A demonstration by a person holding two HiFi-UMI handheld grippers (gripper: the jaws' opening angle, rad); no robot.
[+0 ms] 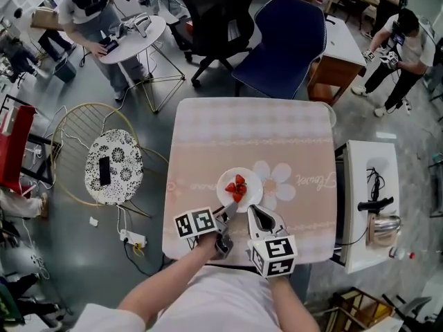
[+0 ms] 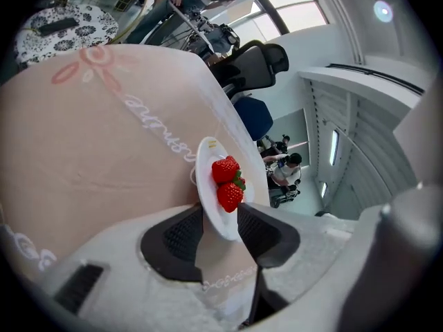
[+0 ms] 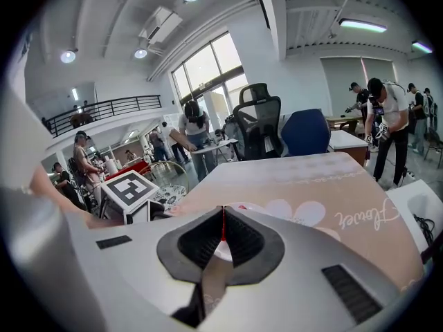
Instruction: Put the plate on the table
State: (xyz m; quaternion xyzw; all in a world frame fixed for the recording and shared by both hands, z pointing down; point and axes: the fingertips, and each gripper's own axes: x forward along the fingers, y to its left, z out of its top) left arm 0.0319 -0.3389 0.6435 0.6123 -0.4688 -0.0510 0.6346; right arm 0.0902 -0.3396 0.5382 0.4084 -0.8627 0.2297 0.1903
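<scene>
A small white plate (image 1: pixel 225 182) carrying red strawberries (image 1: pixel 238 187) rests flat on the pink flower-print table (image 1: pixel 277 137), near its front edge. My left gripper (image 1: pixel 225 218) reaches the plate's near-left rim. In the left gripper view the plate (image 2: pixel 208 175) with the strawberries (image 2: pixel 226 182) has its rim between the two dark pads, and the left gripper (image 2: pixel 220 225) stands open wide. My right gripper (image 1: pixel 255 213) lies just right of the plate; in its own view the right gripper (image 3: pixel 223 230) is shut with nothing held.
A blue chair (image 1: pixel 287 37) and a black office chair (image 1: pixel 221 19) stand beyond the table's far edge. A round patterned side table (image 1: pixel 114 166) with a phone is at left. A white stand (image 1: pixel 370 185) with a kettle is at right. People stand around the room.
</scene>
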